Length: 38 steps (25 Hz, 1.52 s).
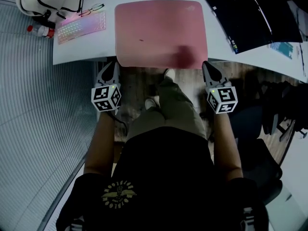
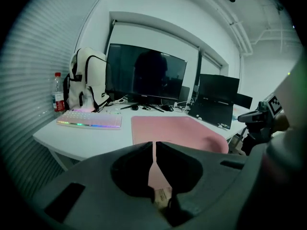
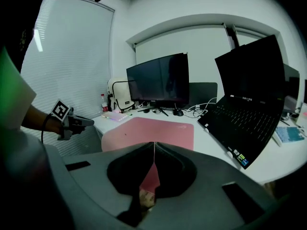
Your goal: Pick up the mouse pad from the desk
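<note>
Head view: the pink pad [image 1: 161,32] lies flat on the white bench [image 1: 96,49], its near edge lapping just over the rim. The left tongs [image 1: 114,64] sit just off the pad's near left corner and the right tongs [image 1: 206,64] just off its near right corner. Both pairs are closed tight, with nothing between them.

That's the worry. If they go in closed like that, they'll likely shove the pad away across the bench rather than take it, so they need to part first. Left of the pad is a keyboard [image 1: 81,27] and right of it a laptop [image 1: 250,16], both near enough to get nudged if the pad skids. The pad looks thin and floppy too. A shallow bite on one corner could let it sag and slip out, and uneven lifts from the two sides could fold it.

As for writing, there's a small mark at the pad's far right corner and stickers on the laptop, all too small to read.
</note>
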Each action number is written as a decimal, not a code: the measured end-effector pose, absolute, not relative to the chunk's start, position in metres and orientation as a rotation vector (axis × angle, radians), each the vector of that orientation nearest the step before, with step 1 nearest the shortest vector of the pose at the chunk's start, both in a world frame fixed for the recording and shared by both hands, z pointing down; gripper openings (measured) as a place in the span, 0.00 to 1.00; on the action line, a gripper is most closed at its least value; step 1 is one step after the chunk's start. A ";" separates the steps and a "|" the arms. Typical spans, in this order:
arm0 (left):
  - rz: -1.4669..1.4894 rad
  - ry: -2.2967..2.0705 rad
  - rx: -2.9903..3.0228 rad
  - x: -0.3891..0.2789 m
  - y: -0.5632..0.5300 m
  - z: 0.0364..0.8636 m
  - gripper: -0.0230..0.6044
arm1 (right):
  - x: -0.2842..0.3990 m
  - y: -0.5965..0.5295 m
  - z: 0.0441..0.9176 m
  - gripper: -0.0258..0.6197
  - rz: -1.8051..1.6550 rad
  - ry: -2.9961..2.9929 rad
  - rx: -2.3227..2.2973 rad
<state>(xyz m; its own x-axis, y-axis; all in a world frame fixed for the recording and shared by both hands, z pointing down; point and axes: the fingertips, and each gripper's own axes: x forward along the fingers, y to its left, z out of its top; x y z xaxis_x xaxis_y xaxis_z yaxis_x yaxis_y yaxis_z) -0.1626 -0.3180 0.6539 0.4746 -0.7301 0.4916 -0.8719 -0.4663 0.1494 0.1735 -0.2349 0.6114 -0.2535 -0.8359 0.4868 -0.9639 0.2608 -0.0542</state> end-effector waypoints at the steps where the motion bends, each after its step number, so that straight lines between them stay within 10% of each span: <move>1: 0.512 -1.327 2.334 -0.161 -0.318 0.660 0.05 | 0.175 -0.235 0.618 0.08 0.511 -2.170 1.638; 12: 0.567 -1.175 2.203 -0.152 -0.318 0.723 0.37 | 0.198 -0.228 0.694 0.45 0.833 -2.070 1.598; 22: 0.627 -1.144 2.145 -0.146 -0.331 0.760 0.57 | 0.223 -0.233 0.736 0.50 0.948 -1.967 1.564; 38: 0.629 -0.974 2.101 -0.133 -0.347 0.797 0.60 | 0.219 -0.245 0.788 0.53 1.133 -1.998 1.333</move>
<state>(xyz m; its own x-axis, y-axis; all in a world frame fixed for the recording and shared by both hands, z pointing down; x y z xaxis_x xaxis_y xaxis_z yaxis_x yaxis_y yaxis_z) -0.1331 -0.3472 0.7969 0.5943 -0.4406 0.6728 -0.7946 -0.4505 0.4069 0.2191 -0.2450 0.7883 -0.4097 -0.5124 0.7547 -0.9107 0.1823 -0.3707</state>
